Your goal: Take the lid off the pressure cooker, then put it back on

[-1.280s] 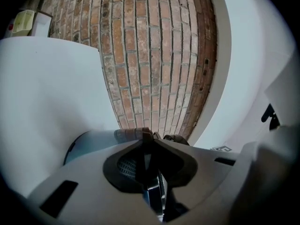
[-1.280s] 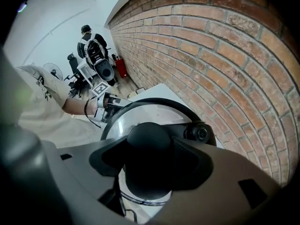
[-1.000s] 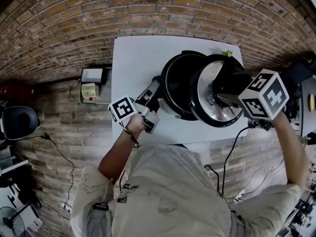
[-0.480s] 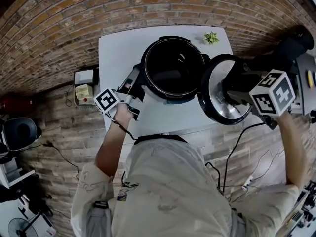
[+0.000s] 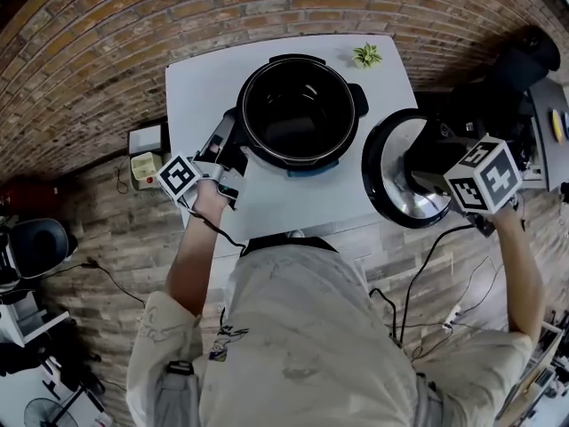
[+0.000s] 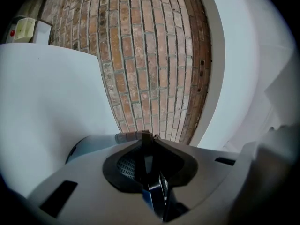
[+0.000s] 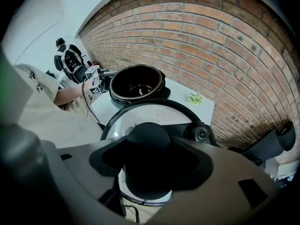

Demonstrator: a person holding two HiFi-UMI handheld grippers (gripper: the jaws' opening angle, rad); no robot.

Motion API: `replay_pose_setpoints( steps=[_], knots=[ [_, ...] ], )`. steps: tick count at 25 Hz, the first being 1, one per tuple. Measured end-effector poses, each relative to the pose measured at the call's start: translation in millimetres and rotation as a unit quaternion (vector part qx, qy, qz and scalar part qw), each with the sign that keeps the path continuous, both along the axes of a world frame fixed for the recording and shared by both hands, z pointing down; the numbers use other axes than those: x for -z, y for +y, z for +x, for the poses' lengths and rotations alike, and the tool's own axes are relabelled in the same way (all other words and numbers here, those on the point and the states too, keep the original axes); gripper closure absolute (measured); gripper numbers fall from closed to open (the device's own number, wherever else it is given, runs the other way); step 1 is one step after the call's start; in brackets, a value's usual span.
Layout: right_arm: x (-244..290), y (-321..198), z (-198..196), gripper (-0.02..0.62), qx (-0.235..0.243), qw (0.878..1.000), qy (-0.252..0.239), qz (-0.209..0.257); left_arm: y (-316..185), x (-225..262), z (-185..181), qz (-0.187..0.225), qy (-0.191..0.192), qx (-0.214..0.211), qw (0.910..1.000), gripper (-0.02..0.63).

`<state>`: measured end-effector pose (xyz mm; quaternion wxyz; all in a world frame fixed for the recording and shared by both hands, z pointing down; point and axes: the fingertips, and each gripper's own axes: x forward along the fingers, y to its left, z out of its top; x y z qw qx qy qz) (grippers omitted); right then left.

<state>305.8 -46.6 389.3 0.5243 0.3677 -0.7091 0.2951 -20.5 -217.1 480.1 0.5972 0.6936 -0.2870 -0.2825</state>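
The black pressure cooker [image 5: 293, 109] stands open on the white table [image 5: 200, 87]; it also shows in the right gripper view [image 7: 137, 84]. My left gripper [image 5: 228, 142] lies level at the pot's left side, shut on its dark side handle [image 6: 149, 170]. The round lid [image 5: 400, 183], silver inside with a black rim, hangs tilted beyond the table's right edge. My right gripper [image 5: 425, 173] points steeply down, its jaws shut on the lid's black knob [image 7: 149, 161]. The lid's rim [image 7: 140, 108] curves in front of the jaws.
A small green plant [image 5: 366, 56] sits at the table's far right corner. A brick wall runs behind. On the floor are a box with a red button [image 5: 145, 165] left of the table, cables [image 5: 409, 301], and a black stand [image 5: 520, 69] at the right.
My right gripper has carried the lid to the right, off the pot and out past the table's right edge. The left gripper has kept its hold on the pot's handle.
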Motion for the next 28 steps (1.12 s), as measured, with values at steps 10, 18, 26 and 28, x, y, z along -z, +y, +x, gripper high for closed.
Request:
replay_pose_setpoints(
  steps=[10, 18, 26, 28],
  knots=[
    [-70, -3, 1, 0.302, 0.013, 0.999, 0.018, -0.031, 0, 1, 0, 0.003, -0.005, 0.003, 1.0000, 0.528],
    [-146, -17, -6, 0.302, 0.021, 0.998, 0.031, -0.040, 0, -1, -2, 0.004, -0.007, 0.003, 1.0000, 0.528],
    [-202, -22, -4, 0.302, 0.010, 0.998, 0.032, -0.053, 1, 0, -1, 0.000, -0.003, 0.006, 1.0000, 0.528],
    [-212, -20, -5, 0.302, 0.007, 0.998, 0.029, -0.057, 1, 1, -1, 0.000, -0.002, 0.006, 1.0000, 0.526]
  ],
)
